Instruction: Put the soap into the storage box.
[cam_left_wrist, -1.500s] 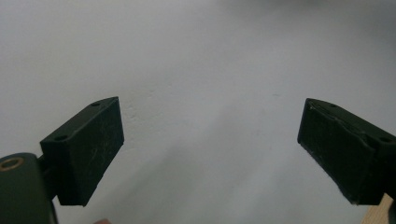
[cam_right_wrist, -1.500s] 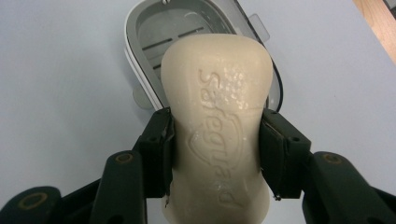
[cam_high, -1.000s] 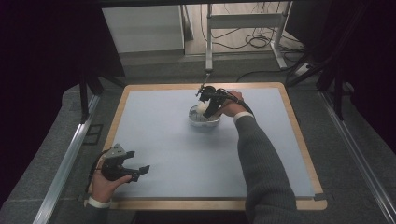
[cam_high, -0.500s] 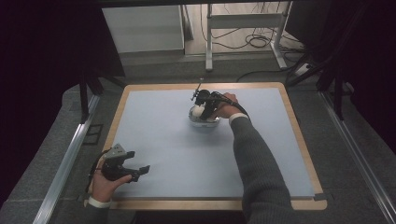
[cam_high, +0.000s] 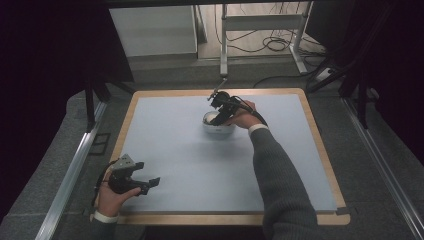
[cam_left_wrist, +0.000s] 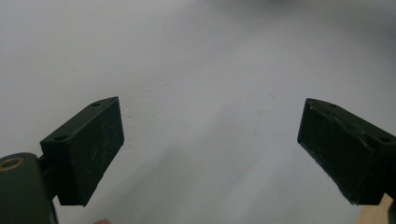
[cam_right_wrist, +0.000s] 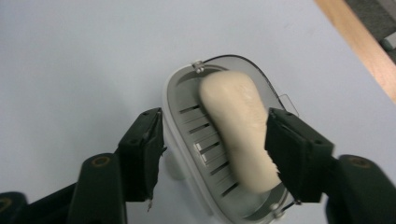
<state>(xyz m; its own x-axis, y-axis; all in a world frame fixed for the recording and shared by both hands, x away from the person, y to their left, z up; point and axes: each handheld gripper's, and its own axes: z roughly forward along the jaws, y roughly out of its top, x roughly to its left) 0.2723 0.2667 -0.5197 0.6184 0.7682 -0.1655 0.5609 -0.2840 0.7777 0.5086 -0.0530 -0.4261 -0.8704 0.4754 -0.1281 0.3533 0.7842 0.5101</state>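
Work surface: pale blue mat (cam_high: 175, 150) on a wood-edged table (cam_high: 227, 218).

Right gripper (cam_right_wrist: 215, 140): held over the far centre of the mat, above a white oval soap dish (cam_right_wrist: 184, 154). Jaws spread apart, not closed on anything. Left-hand jaw in the right gripper view just outside the dish's outer wall; whether touching it, cannot tell. Right-hand jaw over the dish's opposite side, against or just beside the soap; contact cannot be confirmed.

Soap dish: seated on the mat, well away from the wooden border. Slotted grey drain insert (cam_right_wrist: 205, 140) inside, with thin wire clips at both ends of the rim.

Bar of soap (cam_right_wrist: 238, 130): cream-coloured, elongated, rounded, lying lengthwise in the dish on the slotted insert, toward the side of the right-hand jaw. In the high view, dish (cam_high: 218, 127) partly covered by the right gripper (cam_high: 220, 102) and right hand (cam_high: 242, 116); grey sleeve (cam_high: 280, 185) running back to the near edge.

Left gripper (cam_left_wrist: 210, 140): jaws wide open, nothing between them, bare mat beyond. In the high view, left gripper (cam_high: 150, 184) held by the left hand (cam_high: 112, 197) at the near left corner of the mat, well apart from the dish, grey three-cornered plate on top.

Beyond the table: a metal frame leg (cam_high: 223, 45) and loose cables (cam_high: 280, 42) on the floor.
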